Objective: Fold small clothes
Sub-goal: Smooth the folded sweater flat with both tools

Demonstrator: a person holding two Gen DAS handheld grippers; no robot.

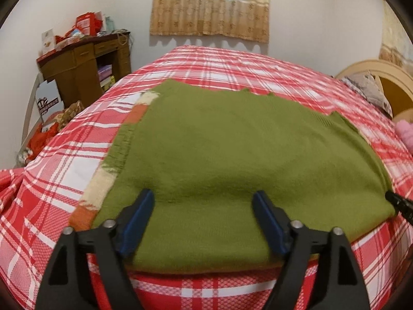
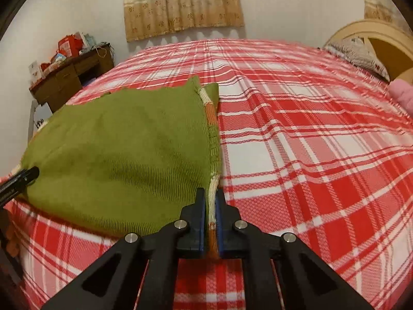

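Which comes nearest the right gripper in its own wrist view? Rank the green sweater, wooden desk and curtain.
1. green sweater: striped edge clamped in the right gripper.
2. wooden desk: far left, beside the bed.
3. curtain: on the back wall.

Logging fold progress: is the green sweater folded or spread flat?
Folded: the green sweater shows doubled layers along its striped edge.

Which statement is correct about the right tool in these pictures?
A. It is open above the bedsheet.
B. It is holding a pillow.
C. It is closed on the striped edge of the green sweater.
C: the right tool pinches the striped edge of the green sweater between its pads.
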